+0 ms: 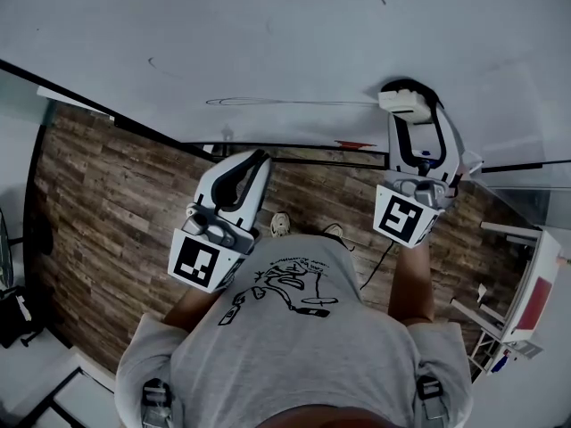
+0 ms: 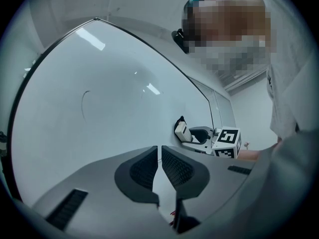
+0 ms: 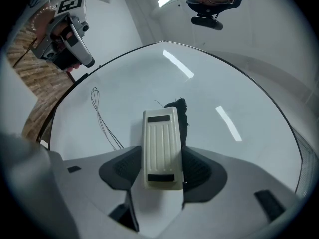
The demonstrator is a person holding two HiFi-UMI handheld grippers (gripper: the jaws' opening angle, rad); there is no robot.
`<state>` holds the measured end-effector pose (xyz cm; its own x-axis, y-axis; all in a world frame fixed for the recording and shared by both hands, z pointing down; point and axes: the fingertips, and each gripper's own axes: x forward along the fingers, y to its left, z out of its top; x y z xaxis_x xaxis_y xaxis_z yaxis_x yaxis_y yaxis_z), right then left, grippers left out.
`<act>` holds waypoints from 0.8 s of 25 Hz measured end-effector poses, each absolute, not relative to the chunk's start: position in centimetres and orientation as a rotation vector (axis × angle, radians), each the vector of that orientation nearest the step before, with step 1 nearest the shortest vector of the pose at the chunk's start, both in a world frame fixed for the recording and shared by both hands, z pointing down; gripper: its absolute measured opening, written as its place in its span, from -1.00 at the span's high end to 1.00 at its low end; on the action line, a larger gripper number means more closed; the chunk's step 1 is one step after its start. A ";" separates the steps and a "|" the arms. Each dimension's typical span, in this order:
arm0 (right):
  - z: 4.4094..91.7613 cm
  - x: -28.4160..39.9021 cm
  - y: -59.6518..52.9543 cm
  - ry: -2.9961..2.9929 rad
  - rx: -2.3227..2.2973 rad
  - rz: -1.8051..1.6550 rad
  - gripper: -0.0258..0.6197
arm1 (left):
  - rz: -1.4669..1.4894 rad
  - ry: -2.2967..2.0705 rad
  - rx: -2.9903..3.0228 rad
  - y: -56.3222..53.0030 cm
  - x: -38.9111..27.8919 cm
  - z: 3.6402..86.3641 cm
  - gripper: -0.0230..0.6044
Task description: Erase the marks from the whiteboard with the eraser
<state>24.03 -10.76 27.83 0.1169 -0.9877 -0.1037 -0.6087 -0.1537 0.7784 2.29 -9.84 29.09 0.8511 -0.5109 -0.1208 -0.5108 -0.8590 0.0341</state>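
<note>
**Eraser at the board, left gripper idle**

Right gripper (image 3: 160, 169): jaws clamped on the long sides of the cream, ribbed eraser (image 3: 160, 148). Dark felt of the eraser turned toward the whiteboard (image 3: 234, 83) and apparently pressed to it; contact itself not clearly visible.

In the head view, eraser (image 1: 403, 102) close to the dark-framed edge of the whiteboard (image 1: 268, 34) nearest the person, toward the right-hand end of that edge. Right gripper (image 1: 412, 121) reaching up to it from below.

Thin pen marks (image 1: 268, 102) just left of the eraser: a long, narrow loop running roughly along that same edge. Same marks (image 3: 102, 118) seen from the right gripper view as two fine lines ending in a small loop, beside the eraser and not under it.

Left gripper (image 2: 160, 156): jaws together, nothing between them. Held low in the head view (image 1: 256, 160), tips near the board's near edge, well apart from the eraser and off to its left.

Below both grippers, wood floor (image 1: 107, 203) and the person's grey T-shirt (image 1: 294, 346).
</note>
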 end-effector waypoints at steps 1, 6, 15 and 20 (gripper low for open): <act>28.0 24.0 -10.9 -1.545 1.830 -0.860 0.13 | -0.192 -0.831 3.022 -9.9 2.3 29.1 0.80; 29.2 22.4 -11.3 -1.542 1.830 -0.869 0.13 | -0.191 -0.806 3.025 -10.1 1.2 29.6 0.80; 30.1 22.0 -11.6 -1.543 1.866 -0.874 0.13 | -0.190 -0.769 3.031 -10.1 1.6 29.6 0.80; 31.2 21.9 -11.8 -1.559 1.846 -0.869 0.13 | -0.158 -0.787 3.029 -10.1 1.9 29.9 0.80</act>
<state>21.87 -11.78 31.25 0.1108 -0.9868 -0.1177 -0.6194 -0.1612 0.7684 1.93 -10.14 29.94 0.8689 -0.4857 -0.0957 -0.4849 -0.8739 0.0332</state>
